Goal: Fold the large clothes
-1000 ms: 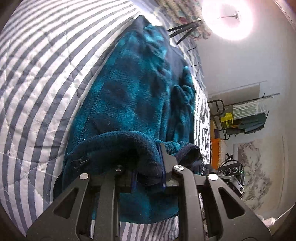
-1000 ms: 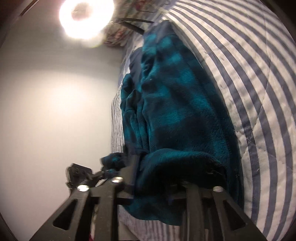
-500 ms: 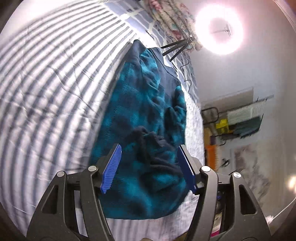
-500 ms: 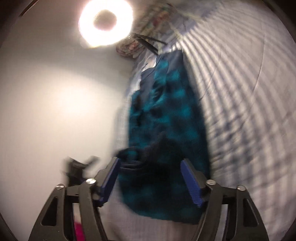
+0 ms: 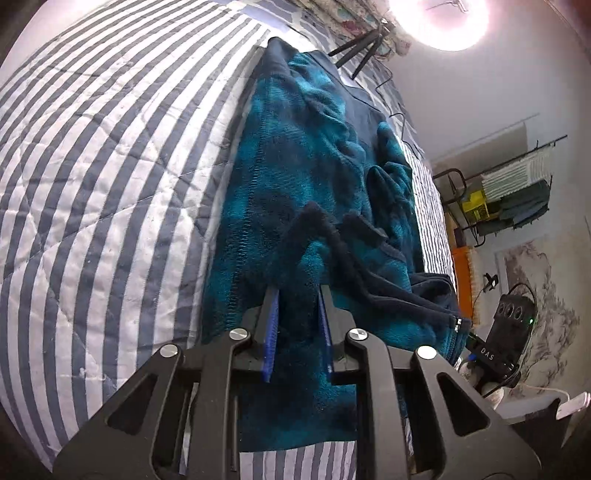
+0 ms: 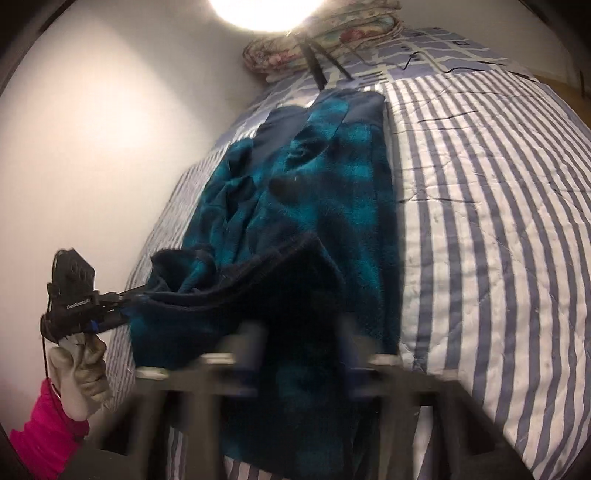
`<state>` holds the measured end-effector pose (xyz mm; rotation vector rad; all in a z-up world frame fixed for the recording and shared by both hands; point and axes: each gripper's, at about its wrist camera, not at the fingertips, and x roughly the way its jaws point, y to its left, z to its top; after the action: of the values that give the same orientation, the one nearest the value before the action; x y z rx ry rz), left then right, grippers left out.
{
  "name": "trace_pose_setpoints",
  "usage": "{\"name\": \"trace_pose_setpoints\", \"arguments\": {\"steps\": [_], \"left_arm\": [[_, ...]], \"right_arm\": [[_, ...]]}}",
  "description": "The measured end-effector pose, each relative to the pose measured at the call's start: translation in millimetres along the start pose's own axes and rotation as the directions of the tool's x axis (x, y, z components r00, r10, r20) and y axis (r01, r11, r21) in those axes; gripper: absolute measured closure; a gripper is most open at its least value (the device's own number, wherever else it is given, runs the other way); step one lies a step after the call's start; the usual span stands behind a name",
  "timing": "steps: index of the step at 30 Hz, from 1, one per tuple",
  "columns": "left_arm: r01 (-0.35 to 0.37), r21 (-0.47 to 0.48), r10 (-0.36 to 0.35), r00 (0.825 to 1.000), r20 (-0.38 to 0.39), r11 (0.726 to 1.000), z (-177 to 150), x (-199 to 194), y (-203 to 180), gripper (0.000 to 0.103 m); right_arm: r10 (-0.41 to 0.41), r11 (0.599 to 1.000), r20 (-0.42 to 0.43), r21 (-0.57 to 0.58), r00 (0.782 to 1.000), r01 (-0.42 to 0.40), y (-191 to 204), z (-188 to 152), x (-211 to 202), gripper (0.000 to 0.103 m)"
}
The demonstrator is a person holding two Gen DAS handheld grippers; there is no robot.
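While the teal-and-navy checked fleece jacket (image 5: 295,155) lies stretched on the striped quilt (image 5: 110,166), its long axis runs straight away from me toward the head of the bed, with the navy end farthest off and the near edge at my tongs. It sits along one side of the quilt, with one edge near the side of the bed by the wall. A dark-trimmed flap is bunched up and raised at the near end. My left tongs (image 5: 297,317) are closing, with a ridge of teal fleece between the blue pads and the cloth pinched there. My right tongs (image 6: 303,347) are blurred; they too are closing, with dark fleece filling the gap, and I cannot tell whether the pads already bear on it. In the right view my gloved left hand (image 6: 81,369) and pink sleeve (image 6: 40,432) show beside the jacket's corner. Beyond the far end stand tripod legs (image 5: 354,51) under a bright ring light (image 5: 439,18).
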<state>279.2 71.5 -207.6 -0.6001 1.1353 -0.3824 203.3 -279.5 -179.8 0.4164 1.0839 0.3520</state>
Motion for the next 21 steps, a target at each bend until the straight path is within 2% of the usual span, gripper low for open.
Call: {"name": "trace_pose_setpoints", "arguments": {"steps": [2, 4, 5, 7, 8, 10, 11, 12, 15, 18, 21], "left_arm": [[-0.024, 0.014, 0.024, 0.999, 0.030, 1.000, 1.5, -2.9, -3.6, 0.092], [-0.081, 0.013, 0.081, 0.995, 0.059, 0.997, 2.3, -2.4, 0.4, 0.093], [-0.108, -0.002, 0.108, 0.992, 0.061, 0.994, 3.9, 0.9, 5.4, 0.093], [-0.123, -0.044, 0.126, 0.990, 0.057, 0.991, 4.0, 8.4, 16.9, 0.093], [-0.117, -0.052, 0.120, 0.991, 0.056, 0.992, 2.9, 10.5, 20.3, 0.090], [-0.127, -0.033, 0.129, 0.989, 0.069, 0.991, 1.5, 6.5, 18.5, 0.087], [-0.127, -0.024, 0.128, 0.989, 0.075, 0.992, 1.1, 3.0, 16.4, 0.085], [-0.124, -0.019, 0.125, 0.989, 0.080, 0.992, 0.6, -1.6, 14.5, 0.080], [-0.115, 0.021, 0.111, 0.981, 0.159, 0.993, -4.3, -21.4, 5.1, 0.079], [-0.121, 0.137, 0.095, 0.978, 0.186, 0.983, -12.9, -34.0, -18.5, 0.079], [-0.101, 0.248, 0.063, 0.986, 0.157, 0.963, -26.4, -32.4, -49.8, 0.079]], "right_arm": [[-0.006, 1.000, 0.008, -0.031, 1.000, 0.006, 3.0, -0.4, -5.0, 0.092], [-0.054, 0.998, 0.001, -0.044, 0.999, 0.054, 2.8, 0.0, -7.9, 0.094], [-0.098, 0.995, -0.016, -0.015, 0.995, 0.098, -5.5, 1.2, -3.5, 0.094], [-0.130, 0.990, -0.044, 0.047, 0.991, 0.132, -20.2, 0.0, 5.8, 0.095], [-0.114, 0.988, -0.056, 0.095, 0.992, 0.119, -28.2, -1.7, 8.3, 0.093], [-0.108, 0.989, -0.053, 0.096, 0.993, 0.113, -26.8, -0.6, 5.2, 0.089], [-0.106, 0.992, -0.051, 0.057, 0.993, 0.109, -20.8, 0.3, -0.7, 0.084], [-0.109, 0.994, -0.045, 0.026, 0.993, 0.110, -16.0, 0.4, -6.0, 0.084], [-0.143, 0.988, 0.021, -0.063, 0.990, 0.144, -1.2, -2.5, -27.0, 0.082], [-0.110, 0.978, 0.166, -0.160, 0.980, 0.137, 23.5, -13.7, -53.7, 0.082], [-0.039, 0.963, 0.170, -0.255, 0.985, 0.082, 49.0, -18.3, -52.5, 0.081]]}}
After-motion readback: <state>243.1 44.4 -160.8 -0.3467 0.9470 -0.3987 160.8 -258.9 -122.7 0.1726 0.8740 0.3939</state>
